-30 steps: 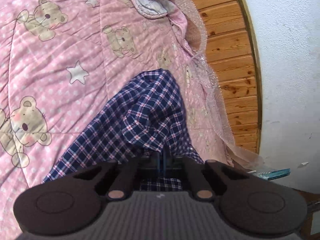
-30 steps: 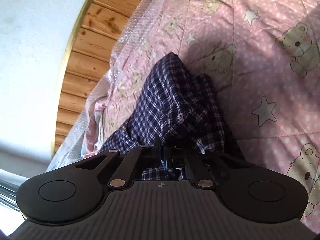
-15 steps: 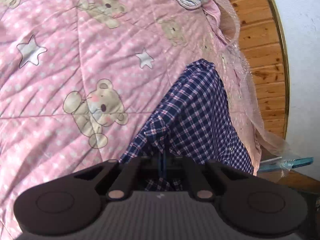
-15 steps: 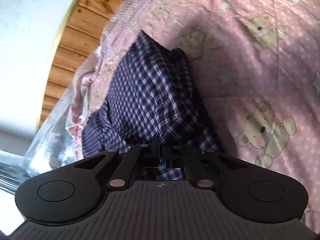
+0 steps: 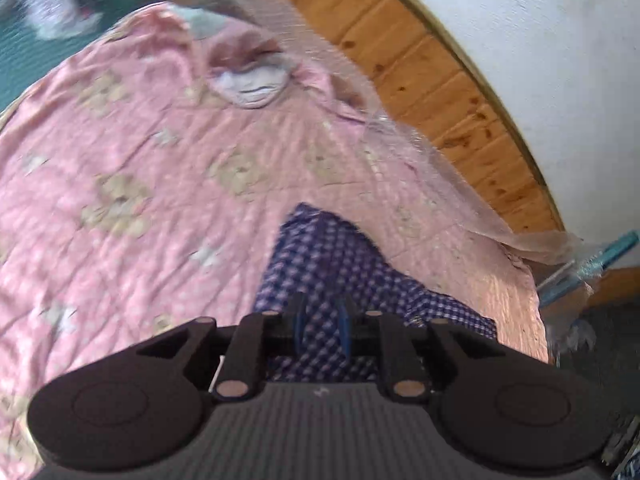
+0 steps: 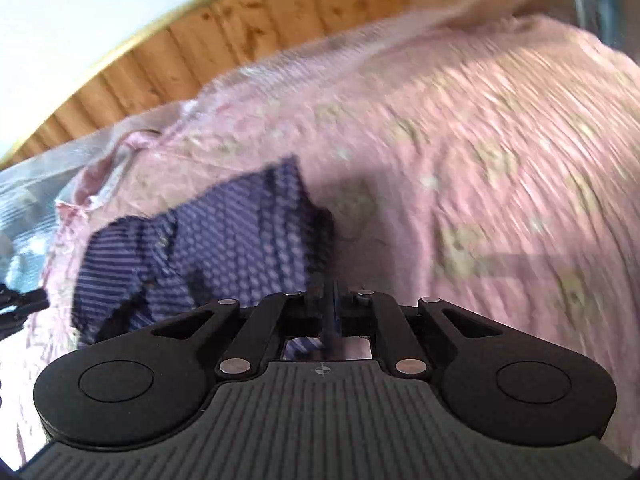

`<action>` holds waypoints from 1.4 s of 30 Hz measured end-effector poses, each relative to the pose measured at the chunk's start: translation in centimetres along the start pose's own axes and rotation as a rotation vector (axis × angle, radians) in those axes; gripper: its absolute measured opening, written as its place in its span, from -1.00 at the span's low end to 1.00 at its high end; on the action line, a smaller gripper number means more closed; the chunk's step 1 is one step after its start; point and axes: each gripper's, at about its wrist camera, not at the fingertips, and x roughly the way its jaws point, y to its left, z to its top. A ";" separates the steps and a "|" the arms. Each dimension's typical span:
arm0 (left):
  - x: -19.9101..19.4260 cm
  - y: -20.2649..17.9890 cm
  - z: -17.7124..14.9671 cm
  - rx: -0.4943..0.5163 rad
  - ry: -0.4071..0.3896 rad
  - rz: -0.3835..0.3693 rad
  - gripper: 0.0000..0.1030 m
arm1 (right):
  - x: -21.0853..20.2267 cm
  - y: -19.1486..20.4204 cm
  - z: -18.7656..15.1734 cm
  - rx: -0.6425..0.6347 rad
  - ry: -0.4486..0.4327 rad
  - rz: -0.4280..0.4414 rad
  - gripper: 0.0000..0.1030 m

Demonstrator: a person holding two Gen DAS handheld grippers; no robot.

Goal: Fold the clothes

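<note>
A navy plaid shirt (image 5: 336, 264) lies on a pink quilt with bears and stars (image 5: 132, 200). My left gripper (image 5: 322, 322) has its jaws slightly parted above the shirt, with plaid cloth showing in the gap; it holds nothing. In the right wrist view the same shirt (image 6: 224, 240) lies crumpled near the quilt's (image 6: 480, 160) left edge. My right gripper (image 6: 327, 310) has its jaws pressed together on the shirt's near edge. Both views are motion-blurred.
A wooden bed frame (image 5: 432, 76) and a white wall (image 5: 540, 40) run along the quilt's far side, with clear plastic sheeting (image 5: 460, 184) draped over the edge. A pink and white garment (image 5: 250, 76) lies at the quilt's far end. A teal stick (image 5: 592, 264) is at the right.
My left gripper has opened and let go of the shirt, and it has pulled back. My right gripper stays shut on the shirt and has swung fast, blurring its view.
</note>
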 end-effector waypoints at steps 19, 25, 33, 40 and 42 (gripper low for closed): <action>3.7 1.6 0.9 0.082 0.039 -0.011 -0.08 | 0.0 3.5 6.1 -0.326 -0.132 0.052 -0.18; 4.8 3.1 -4.3 0.181 0.113 0.080 -0.36 | -1.1 2.0 1.7 -0.230 -0.055 0.187 -0.17; 2.1 1.5 -5.5 0.174 0.072 0.160 0.10 | -1.8 -1.2 -1.4 -0.182 -0.058 0.109 -0.11; -2.0 3.2 -9.2 -0.157 -0.004 0.236 0.18 | -2.7 -4.0 -4.3 -0.024 -0.053 0.089 0.04; -3.3 3.2 -10.9 -0.291 -0.034 0.174 0.35 | -4.7 -2.7 -5.0 -0.157 -0.125 0.071 0.21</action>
